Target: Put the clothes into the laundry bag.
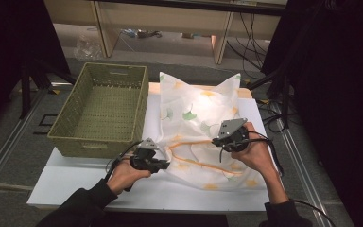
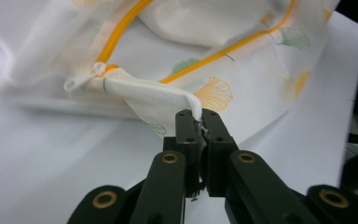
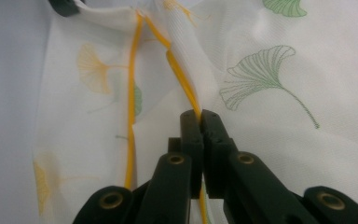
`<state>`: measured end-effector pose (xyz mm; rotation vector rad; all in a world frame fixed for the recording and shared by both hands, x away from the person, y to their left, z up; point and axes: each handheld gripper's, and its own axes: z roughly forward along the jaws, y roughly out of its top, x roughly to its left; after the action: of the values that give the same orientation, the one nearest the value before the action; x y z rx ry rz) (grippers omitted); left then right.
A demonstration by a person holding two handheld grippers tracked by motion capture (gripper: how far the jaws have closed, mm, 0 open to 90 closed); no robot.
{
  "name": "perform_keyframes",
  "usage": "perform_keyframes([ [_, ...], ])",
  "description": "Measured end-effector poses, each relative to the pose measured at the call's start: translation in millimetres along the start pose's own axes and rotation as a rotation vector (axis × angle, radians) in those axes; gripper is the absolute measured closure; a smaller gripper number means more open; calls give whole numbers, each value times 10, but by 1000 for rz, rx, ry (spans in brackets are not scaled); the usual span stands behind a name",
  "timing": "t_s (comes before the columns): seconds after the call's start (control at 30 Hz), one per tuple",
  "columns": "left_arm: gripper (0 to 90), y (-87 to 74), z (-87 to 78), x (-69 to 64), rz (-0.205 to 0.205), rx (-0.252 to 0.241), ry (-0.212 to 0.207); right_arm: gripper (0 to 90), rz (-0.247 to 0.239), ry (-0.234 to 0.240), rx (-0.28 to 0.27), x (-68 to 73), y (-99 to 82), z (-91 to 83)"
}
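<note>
A white pillowcase (image 1: 198, 109) printed with green and yellow ginkgo leaves lies rumpled on the white tabletop (image 1: 71, 182). Its open end, edged with yellow piping (image 2: 121, 32), faces me. My left gripper (image 1: 166, 164) is at the cover's near left corner. In the left gripper view its jaws (image 2: 199, 113) are shut on a fold of the white fabric (image 2: 154, 95), just right of the zipper end (image 2: 81, 79). My right gripper (image 1: 216, 142) is at the cover's upper layer, and its jaws (image 3: 200, 113) are shut on the piped edge (image 3: 182, 77).
An olive woven basket (image 1: 68, 139) stands at the left, touching the pillowcase's left side. Bare tabletop runs along the front edge. Shelving legs and cables stand on the floor behind, and dark curtains hang on both sides.
</note>
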<state>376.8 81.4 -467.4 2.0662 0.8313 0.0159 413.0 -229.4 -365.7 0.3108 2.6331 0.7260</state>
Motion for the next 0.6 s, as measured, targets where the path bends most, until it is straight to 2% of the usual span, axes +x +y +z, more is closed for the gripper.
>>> perform_keyframes([
  [0.2,866,-244,-156,-49,-12,25,-19,898,-13,23,26,39,3,51],
  [0.3,865,-277,-169,-79,-7,24,-31,899,-23,45,46,69,-5,72],
  [0.33,865,-279,-175,-80,7,25,-26,899,-25,56,54,84,-12,88],
  [0.4,864,-282,-177,-80,5,27,-28,899,-23,86,73,116,-50,157],
  [0.43,864,-284,-177,-79,6,27,-29,898,0,116,106,145,-97,230],
  [0.47,864,-290,-176,-78,6,28,-29,899,-14,131,111,146,-112,264],
  [0.5,864,-294,-175,-81,4,27,-28,899,-5,146,126,152,-157,337],
  [0.53,863,-296,-176,-82,4,26,-28,899,17,154,149,156,-195,384],
  [0.57,863,-296,-180,-85,5,25,-28,899,13,159,150,147,-220,428],
  [0.6,863,-296,-182,-89,-4,25,-28,899,38,165,165,144,-254,463],
])
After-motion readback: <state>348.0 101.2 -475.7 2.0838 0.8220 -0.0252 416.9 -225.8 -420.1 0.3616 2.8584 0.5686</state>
